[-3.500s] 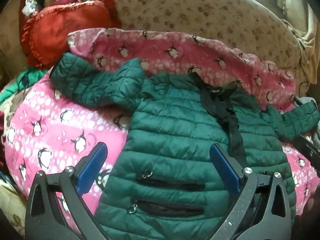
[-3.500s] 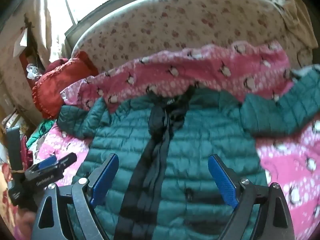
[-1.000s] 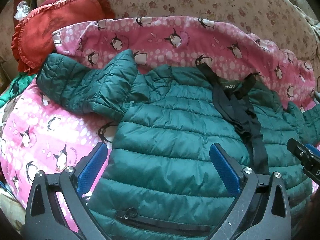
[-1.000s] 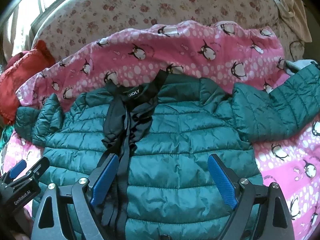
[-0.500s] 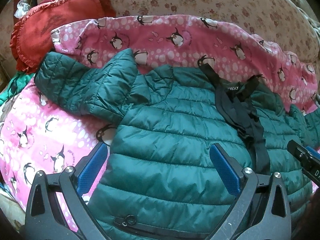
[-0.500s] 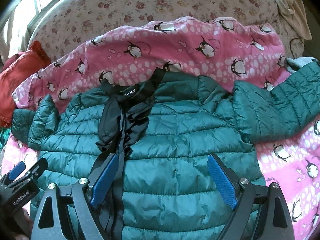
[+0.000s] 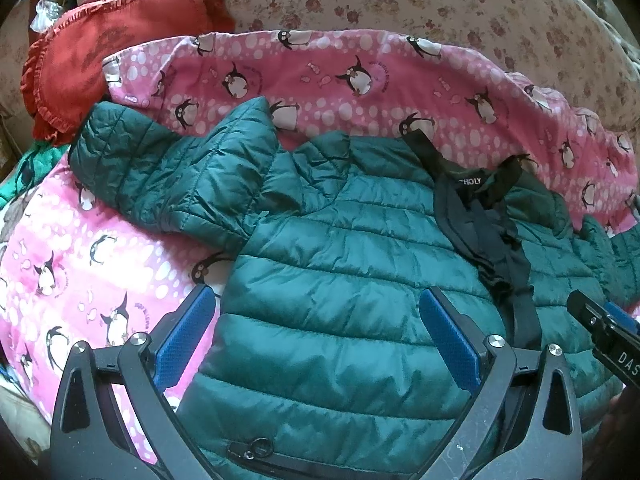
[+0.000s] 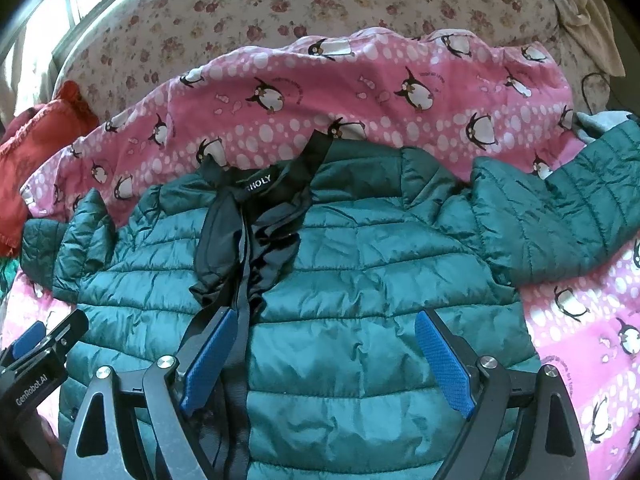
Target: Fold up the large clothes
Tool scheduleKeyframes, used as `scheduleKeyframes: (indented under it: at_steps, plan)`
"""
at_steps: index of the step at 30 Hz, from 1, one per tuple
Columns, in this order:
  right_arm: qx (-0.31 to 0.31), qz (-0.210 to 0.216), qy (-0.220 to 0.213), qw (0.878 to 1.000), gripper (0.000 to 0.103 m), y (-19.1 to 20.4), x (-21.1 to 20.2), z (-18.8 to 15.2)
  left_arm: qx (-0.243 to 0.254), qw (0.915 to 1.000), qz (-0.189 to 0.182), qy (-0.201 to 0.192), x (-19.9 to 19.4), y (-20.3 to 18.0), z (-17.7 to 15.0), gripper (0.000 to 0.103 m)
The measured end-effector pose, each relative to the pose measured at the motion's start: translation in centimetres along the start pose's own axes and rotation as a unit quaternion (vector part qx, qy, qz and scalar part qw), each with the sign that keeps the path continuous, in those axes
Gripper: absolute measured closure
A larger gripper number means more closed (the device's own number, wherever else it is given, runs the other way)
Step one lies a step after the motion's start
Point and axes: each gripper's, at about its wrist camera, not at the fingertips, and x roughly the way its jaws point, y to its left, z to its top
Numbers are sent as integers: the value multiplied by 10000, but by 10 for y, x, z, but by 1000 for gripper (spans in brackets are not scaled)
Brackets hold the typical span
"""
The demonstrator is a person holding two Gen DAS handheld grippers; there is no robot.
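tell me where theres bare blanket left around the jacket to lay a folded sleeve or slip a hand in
Bare pink penguin blanket shows below the jacket's left sleeve, beside its body. Another patch lies under the right sleeve. A raised strip runs behind the collar. The green jacket fills the middle, under both open tongs; the red cushion crowds the far left corner.

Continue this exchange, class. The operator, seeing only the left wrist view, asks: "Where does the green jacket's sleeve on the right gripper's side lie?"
Observer: That sleeve lies spread sideways on the pink penguin blanket and runs off the edge of the right wrist view.
Operator: Is the right gripper open?
Observer: Yes. The right gripper is open and empty, over the green jacket, with one finger beside the black zip strip.
Operator: Is there anything beyond that sleeve?
Observer: A bit of grey fabric shows just behind it.
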Motion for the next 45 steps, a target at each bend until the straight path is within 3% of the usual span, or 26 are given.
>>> scheduleKeyframes:
  at_steps: [17, 37, 45]
  plan:
    - [-37, -19, 120, 9999, 14, 9, 12, -2, -128, 9999, 61, 61, 7, 16, 1, 1]
    - [-110, -42, 211, 9997, 14, 14, 15, -6, -474, 9986, 244, 68, 2, 64, 9, 1]
    - [-66, 31, 243, 9997, 14, 13, 19, -11, -748, 9966, 303, 154, 5, 105, 8, 1]
